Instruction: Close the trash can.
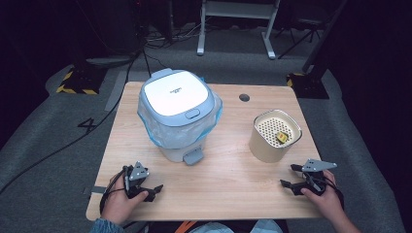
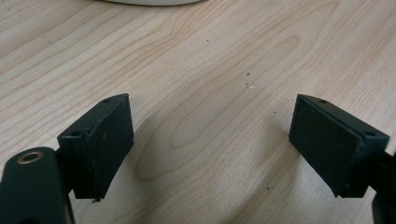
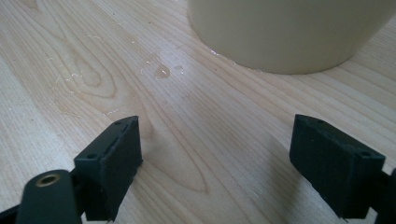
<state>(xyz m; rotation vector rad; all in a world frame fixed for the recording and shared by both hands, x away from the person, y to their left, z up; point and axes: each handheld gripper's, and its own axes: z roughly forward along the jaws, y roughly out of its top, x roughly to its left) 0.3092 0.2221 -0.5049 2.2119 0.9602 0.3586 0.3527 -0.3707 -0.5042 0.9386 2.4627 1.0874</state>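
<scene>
I am resting both grippers, left (image 1: 154, 190) and right (image 1: 287, 176), fingers spread empty, low in frame; beige cup (image 1: 273, 137) standing upright mid-right.

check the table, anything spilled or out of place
Small wet smears and droplets mark the table just in front of the cream container. The blue liner bag bunches unevenly out from under the bin's lid. Nothing else looks odd.

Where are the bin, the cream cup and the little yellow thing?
bin (image 1: 176, 94), high view, middle of its white lid.
cream cup (image 1: 265, 145), high view, its outer wall.
little yellow thing (image 1: 281, 137), high view, its top, inside the cup.
</scene>
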